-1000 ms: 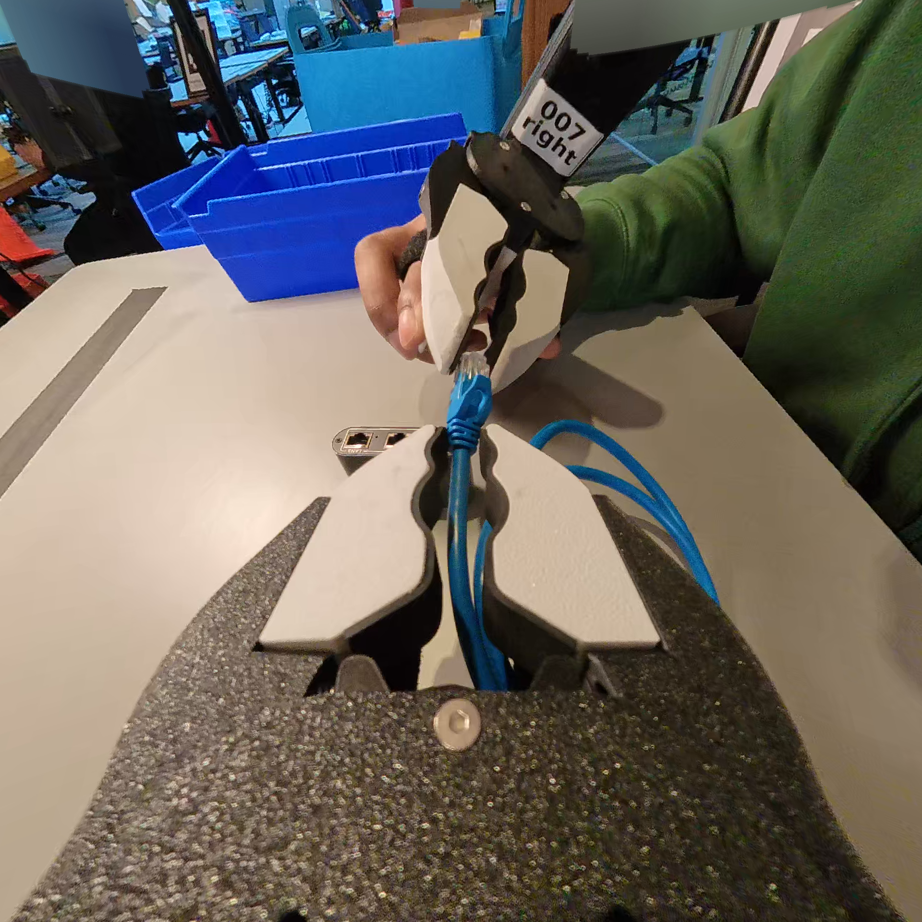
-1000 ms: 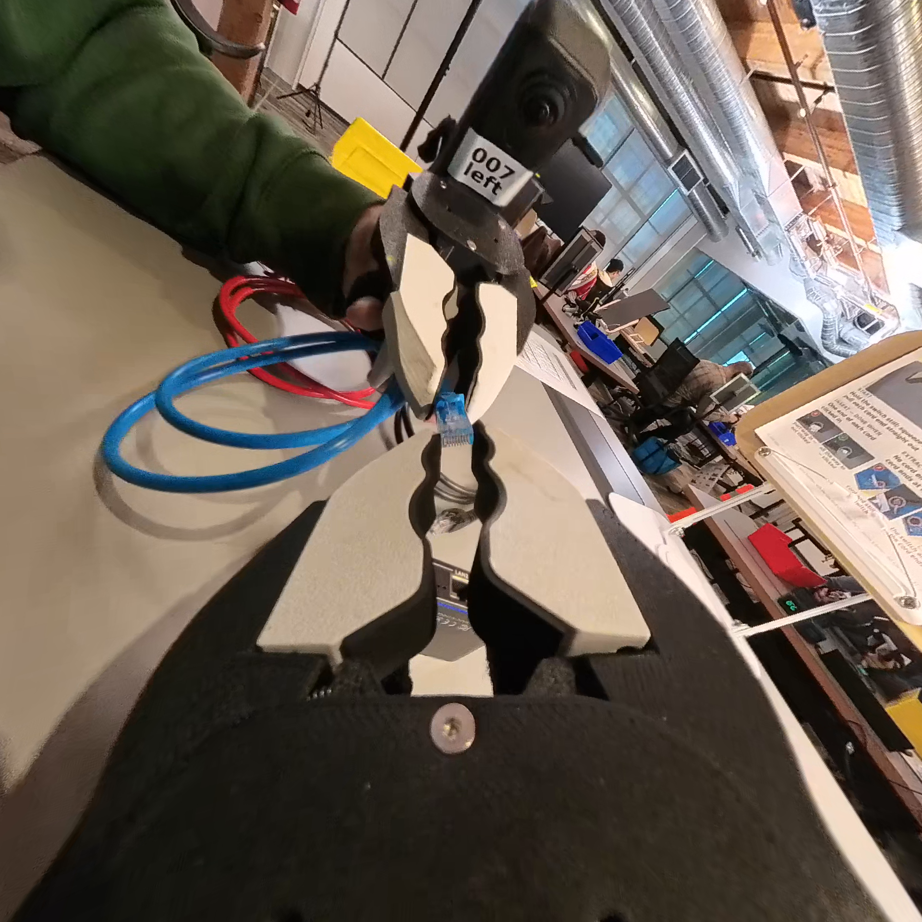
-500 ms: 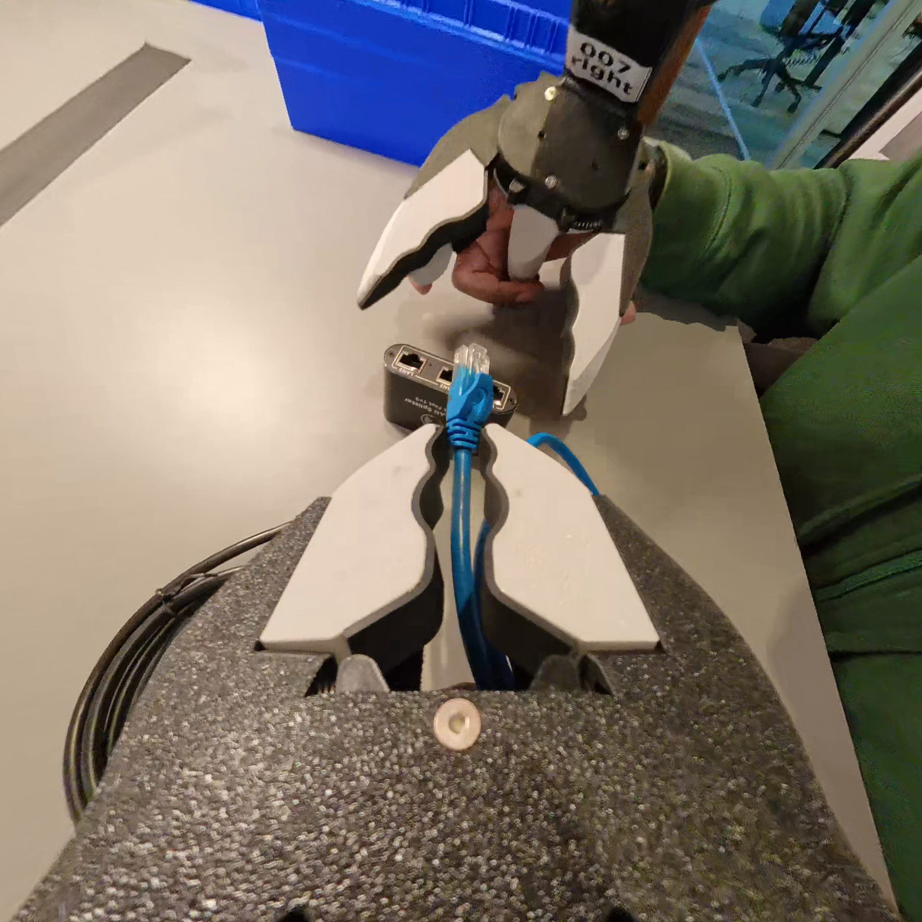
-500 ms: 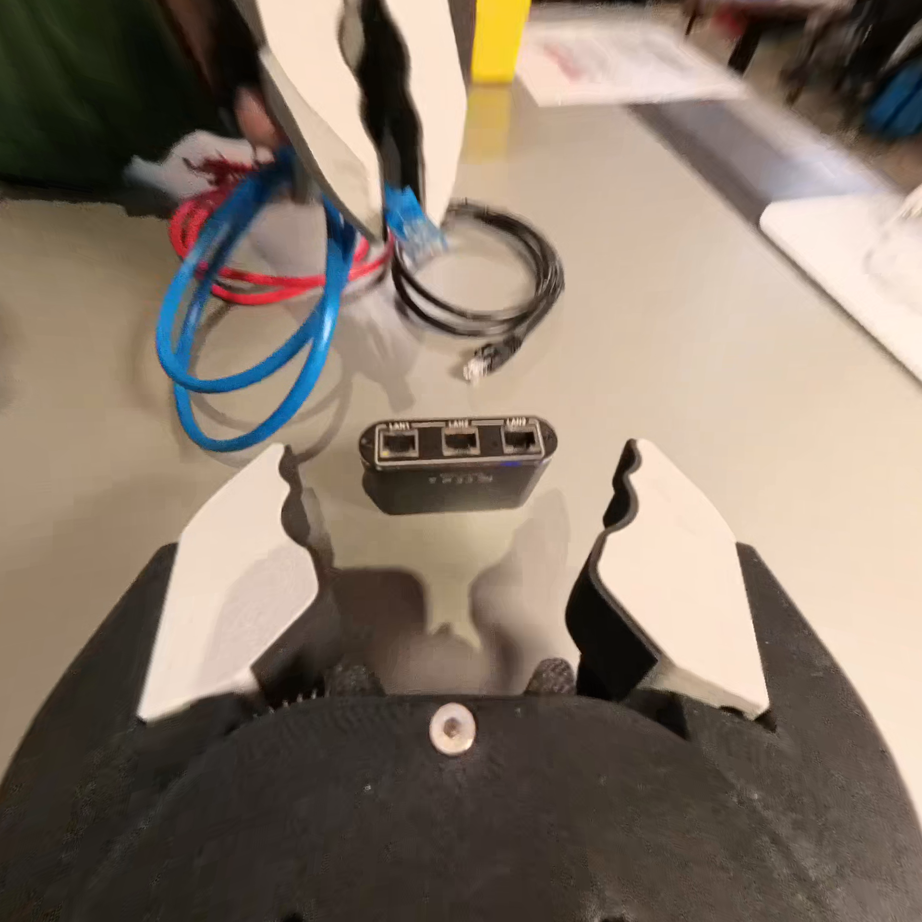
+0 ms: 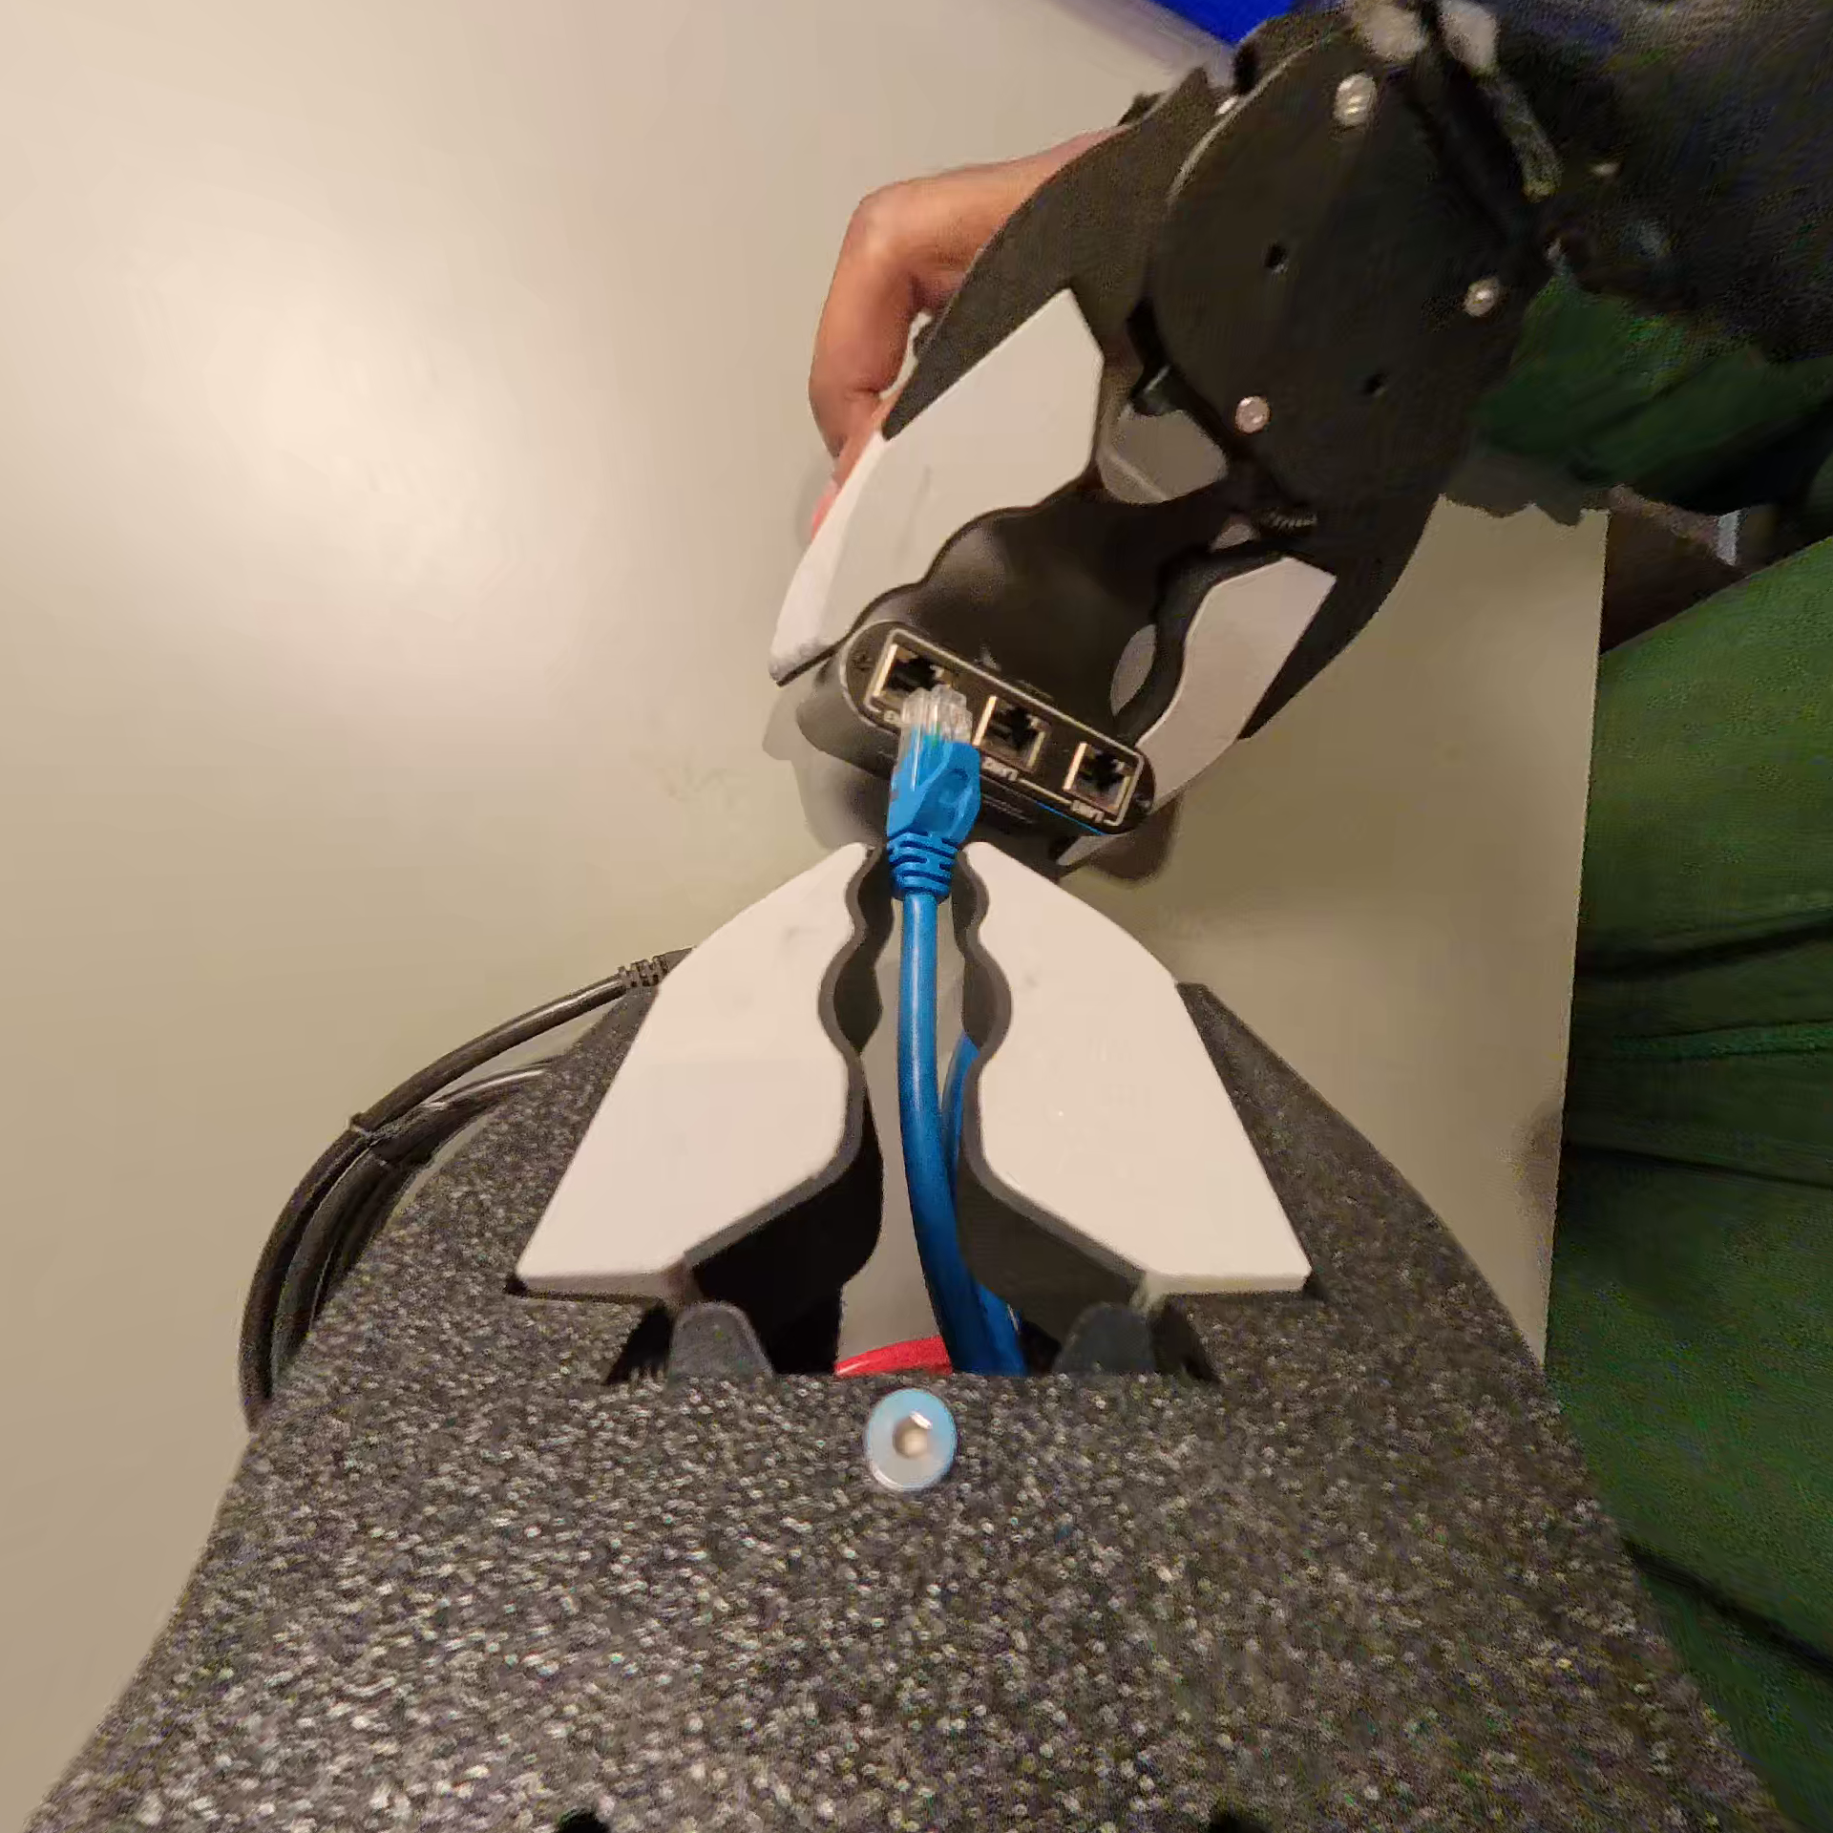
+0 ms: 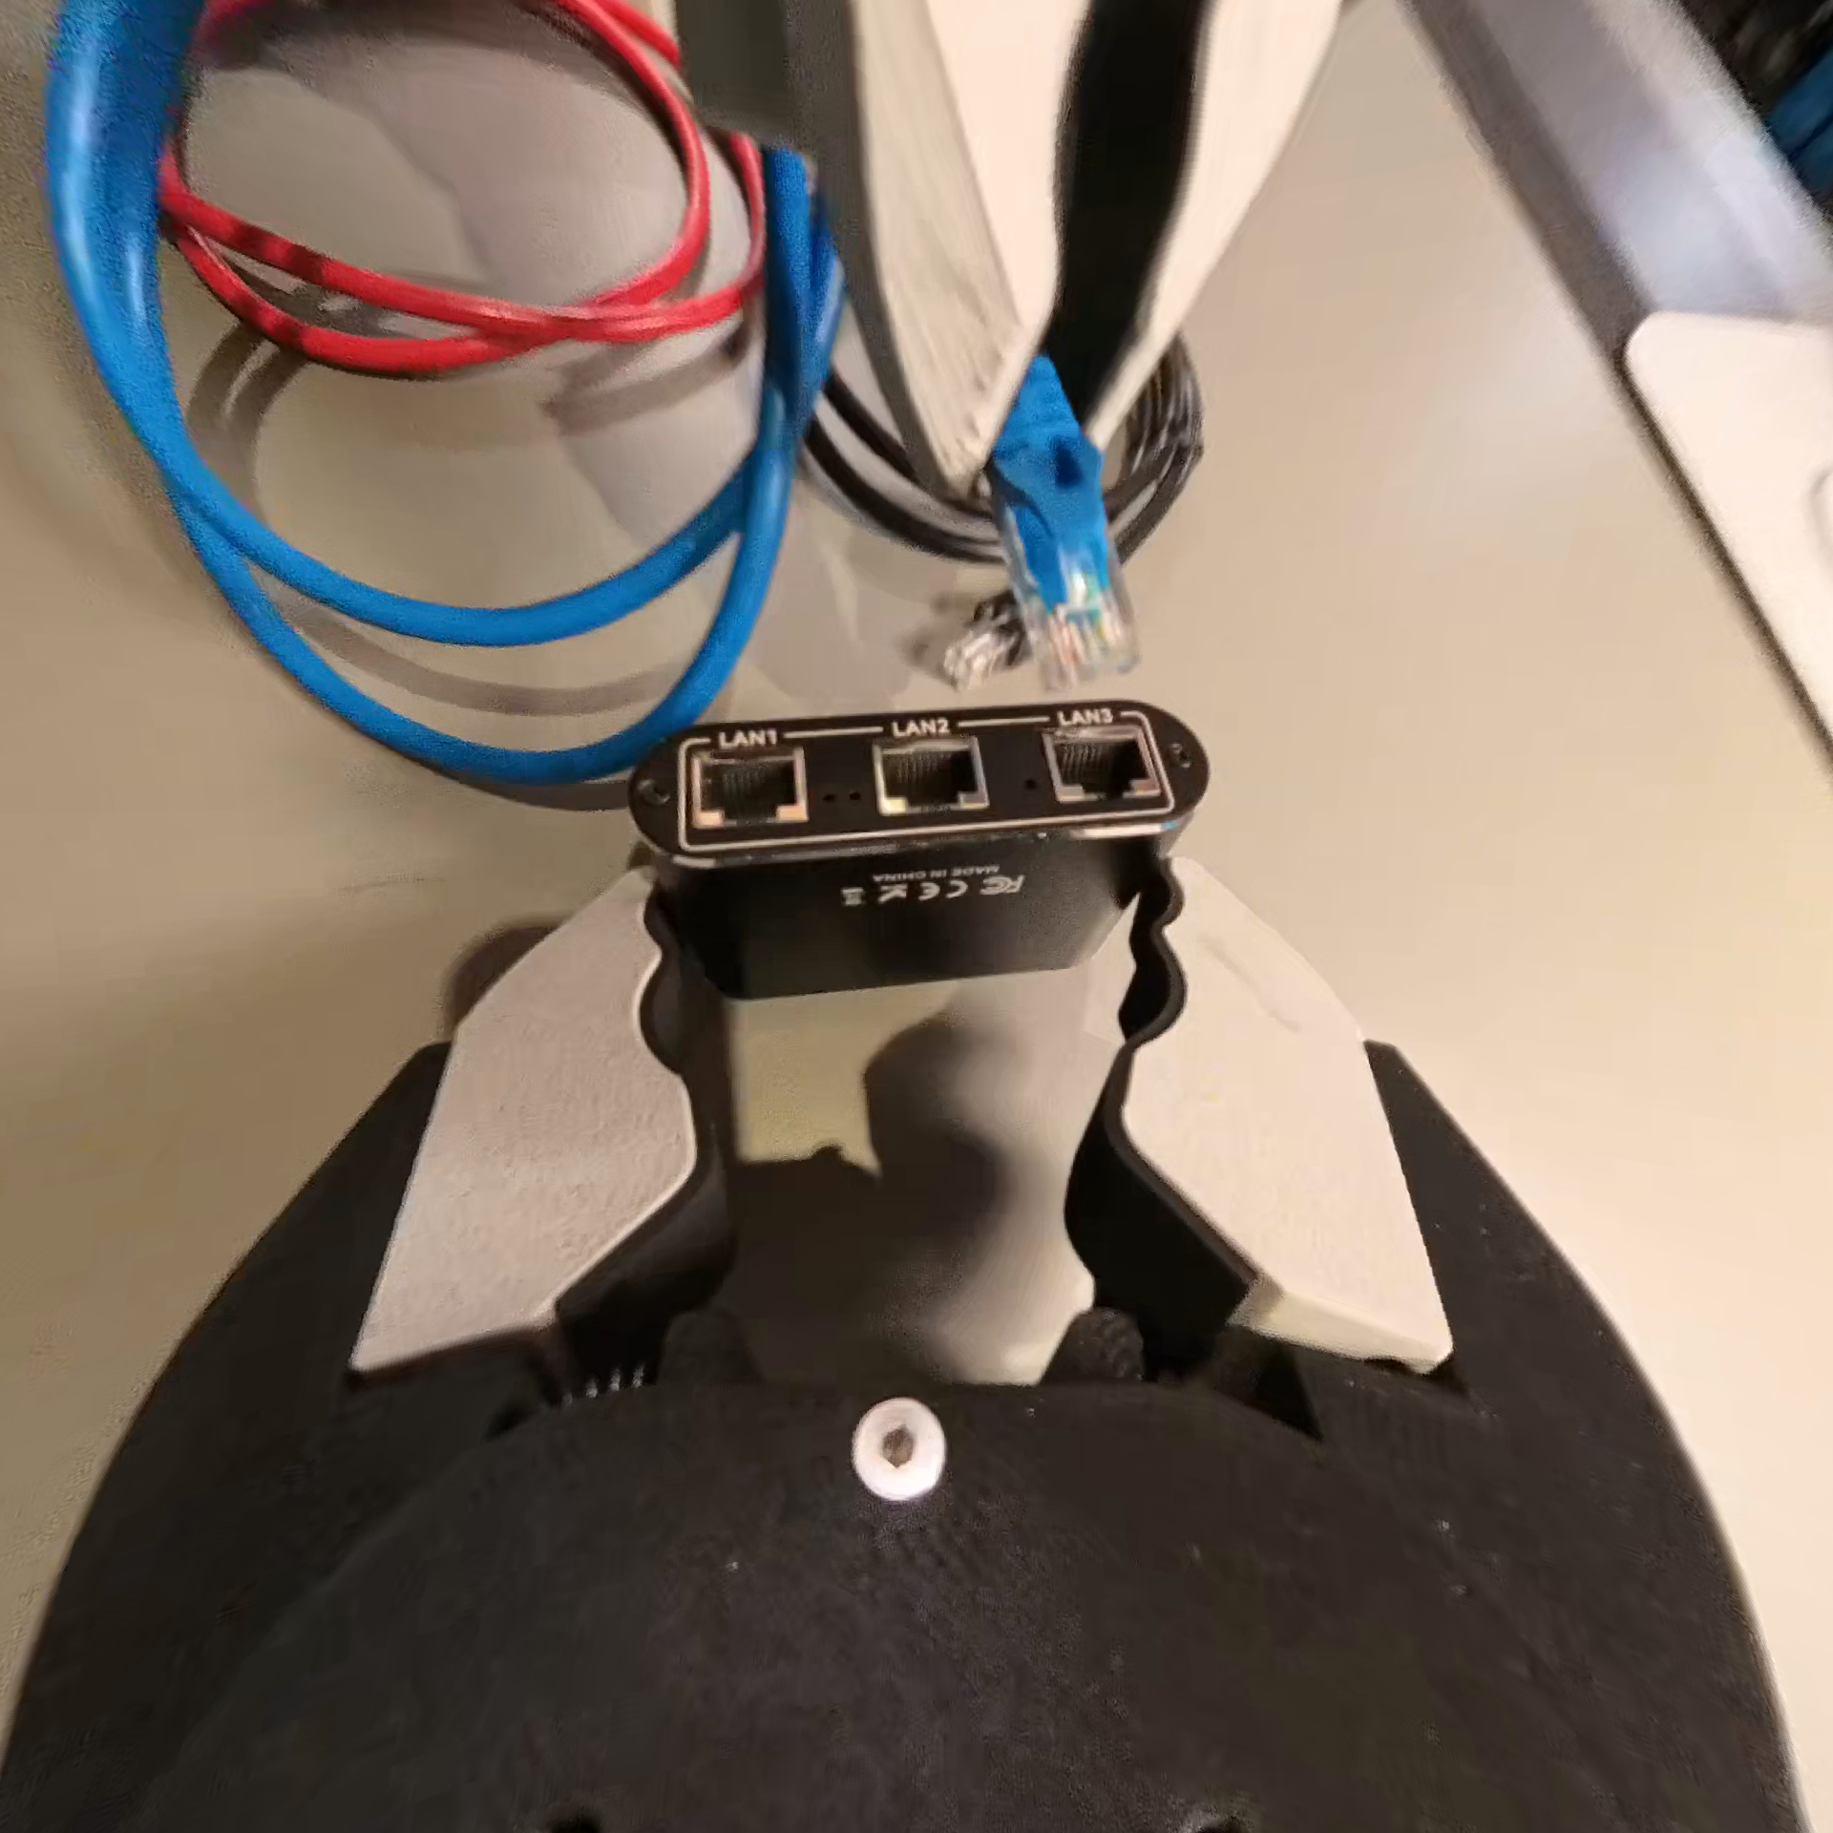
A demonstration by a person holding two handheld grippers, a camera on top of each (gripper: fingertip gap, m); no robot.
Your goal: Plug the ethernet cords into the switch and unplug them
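Gripping the switch (image 6: 917,873), right tongs (image 6: 913,893) face left tongs (image 5: 917,873) (clamping blue cord (image 5: 917,1041)).

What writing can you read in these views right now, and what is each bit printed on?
I won't quote any writing; this is where it stands.
switch, port face: a short white label above each of the three ports, sharp.
switch, flat side toward the right wrist camera: one small white line with marks, upside down.
Left wrist view: small labels under the ports, too blurred to read.
blue cord: no writing seen.
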